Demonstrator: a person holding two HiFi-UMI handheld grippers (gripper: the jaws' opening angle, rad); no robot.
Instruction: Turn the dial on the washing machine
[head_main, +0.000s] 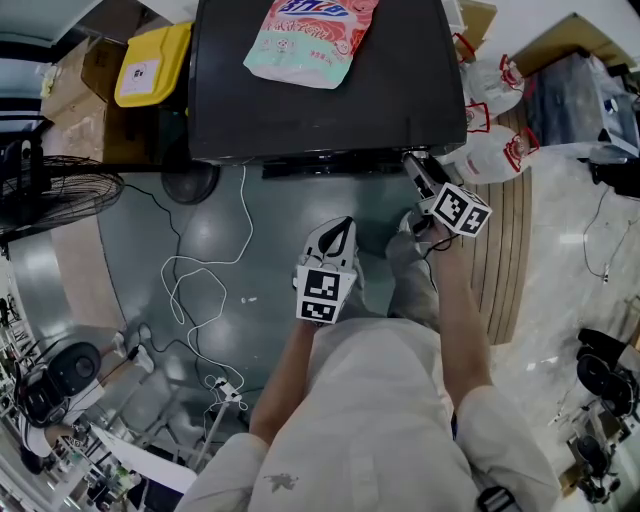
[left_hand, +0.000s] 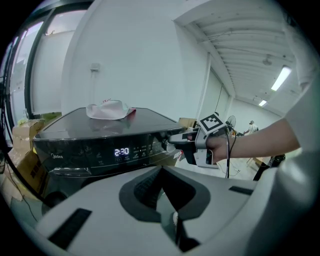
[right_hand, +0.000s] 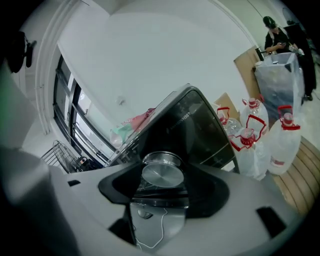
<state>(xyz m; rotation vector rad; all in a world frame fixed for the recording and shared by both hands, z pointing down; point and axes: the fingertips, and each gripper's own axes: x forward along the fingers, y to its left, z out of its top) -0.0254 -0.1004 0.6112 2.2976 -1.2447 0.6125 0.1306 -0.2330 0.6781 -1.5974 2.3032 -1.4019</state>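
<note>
1. Fingers (left_hand: 142, 190) of the left gripper (head_main: 338, 232) are pressing together with nothing between them, hanging above the grey floor (head_main: 270, 210) short of the machine's front.
2. Below that gripper, a white cable (head_main: 190, 290) is trailing in loops across the floor.
3. Further forward, the right gripper (head_main: 415, 170) is reaching to the front panel of the washing machine (head_main: 400, 70) at its right end.
4. Its fingers (right_hand: 210, 195) are standing wide and clasping the round silver dial (right_hand: 162, 174), one on each side of the rim.
5. Left of the dial, the display (left_hand: 121, 151) is glowing 2:30.
6. A detergent bag (head_main: 310, 35) is lying on the machine's dark lid.
7. Clear jugs (head_main: 490, 150) with red handles are standing just beside the machine's right side.
</note>
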